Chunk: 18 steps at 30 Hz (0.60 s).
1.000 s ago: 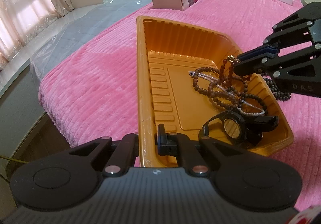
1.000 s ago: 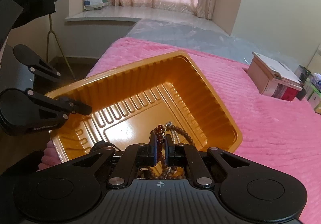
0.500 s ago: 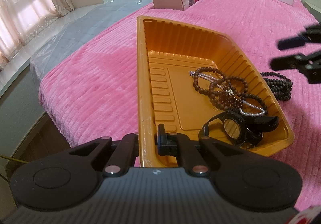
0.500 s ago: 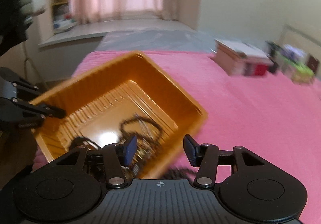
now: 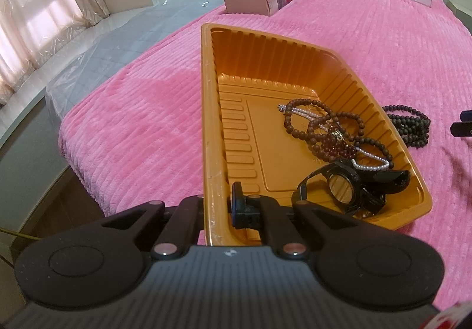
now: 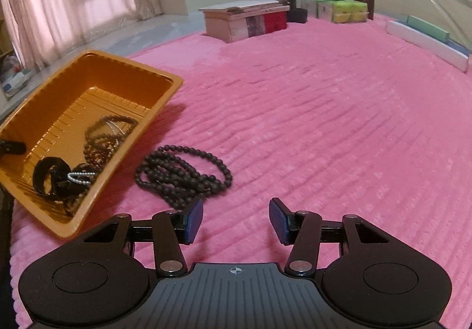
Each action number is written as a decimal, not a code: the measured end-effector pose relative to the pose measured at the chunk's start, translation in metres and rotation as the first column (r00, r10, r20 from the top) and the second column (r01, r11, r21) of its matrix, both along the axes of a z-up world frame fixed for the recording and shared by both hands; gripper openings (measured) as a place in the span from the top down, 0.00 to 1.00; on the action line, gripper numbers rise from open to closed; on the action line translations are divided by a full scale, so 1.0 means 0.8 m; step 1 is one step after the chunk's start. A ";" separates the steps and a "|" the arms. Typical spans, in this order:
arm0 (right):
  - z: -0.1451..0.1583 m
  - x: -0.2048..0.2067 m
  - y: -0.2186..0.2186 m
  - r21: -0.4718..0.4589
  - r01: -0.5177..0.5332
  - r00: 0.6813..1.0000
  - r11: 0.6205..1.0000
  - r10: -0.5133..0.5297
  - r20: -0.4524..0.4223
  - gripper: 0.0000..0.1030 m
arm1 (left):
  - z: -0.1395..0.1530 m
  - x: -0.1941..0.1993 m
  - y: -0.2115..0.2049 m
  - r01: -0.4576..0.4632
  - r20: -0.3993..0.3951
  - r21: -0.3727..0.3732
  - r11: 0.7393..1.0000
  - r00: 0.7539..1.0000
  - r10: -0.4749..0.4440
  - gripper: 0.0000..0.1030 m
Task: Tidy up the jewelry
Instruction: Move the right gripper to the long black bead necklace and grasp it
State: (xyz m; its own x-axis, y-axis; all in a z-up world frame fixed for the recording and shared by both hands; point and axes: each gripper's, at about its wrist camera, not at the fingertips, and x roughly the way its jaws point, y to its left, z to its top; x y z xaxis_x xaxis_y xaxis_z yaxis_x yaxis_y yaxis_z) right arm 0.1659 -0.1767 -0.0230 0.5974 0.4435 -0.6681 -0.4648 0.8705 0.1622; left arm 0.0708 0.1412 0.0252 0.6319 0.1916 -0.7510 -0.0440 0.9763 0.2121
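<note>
Ahead of left hand-held gripper [image 5: 219,208], clamped on near wall of orange tray [image 5: 210,110]: brown bead strands [image 5: 321,130], pearl chain [image 5: 370,162], black watch [image 5: 351,190] inside. Just outside tray's right rim, on pink bed [image 6: 324,122], black bead necklace [image 6: 183,172], just ahead-left of right hand-held gripper [image 6: 236,221], spread wide, holding nothing.

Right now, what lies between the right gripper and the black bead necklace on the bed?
Only bare pink blanket, in the right wrist view, separates the open right gripper from the black bead necklace.
</note>
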 end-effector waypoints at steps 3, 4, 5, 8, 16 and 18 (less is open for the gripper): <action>0.001 -0.005 0.016 -0.041 -0.044 0.998 0.998 0.045 0.039 0.64 | 0.000 0.000 0.000 -0.001 0.000 0.001 1.000 1.000 0.001 0.97; -0.001 -0.007 0.023 -0.062 -0.070 0.996 0.996 0.073 0.052 0.67 | 0.001 0.000 0.000 -0.001 -0.001 0.001 1.000 1.000 0.001 0.97; -0.001 -0.008 0.029 -0.081 -0.093 0.993 0.992 0.098 0.063 0.69 | 0.001 0.000 0.000 0.000 -0.001 0.002 1.000 1.000 0.000 0.97; -0.006 -0.009 0.050 -0.161 -0.165 0.978 0.973 0.182 0.103 0.71 | 0.000 0.000 0.001 0.001 -0.001 0.000 1.000 1.000 -0.001 0.97; -0.029 0.006 0.086 -0.360 -0.288 0.928 0.887 0.351 0.124 0.71 | 0.000 -0.001 0.002 -0.001 -0.003 -0.002 1.000 1.000 0.001 0.97; -0.036 0.013 0.093 -0.387 -0.299 0.921 0.872 0.369 0.121 0.71 | 0.000 0.000 0.002 -0.001 -0.004 -0.003 1.000 1.000 0.001 0.97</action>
State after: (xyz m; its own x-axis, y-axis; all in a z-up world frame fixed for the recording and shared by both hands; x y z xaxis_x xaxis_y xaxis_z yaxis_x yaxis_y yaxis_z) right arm 0.1761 -0.1026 -0.0517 0.5840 0.3933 -0.7101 -0.7286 0.6396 -0.2449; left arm 0.0706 0.1430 0.0250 0.6289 0.1901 -0.7539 -0.0437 0.9768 0.2098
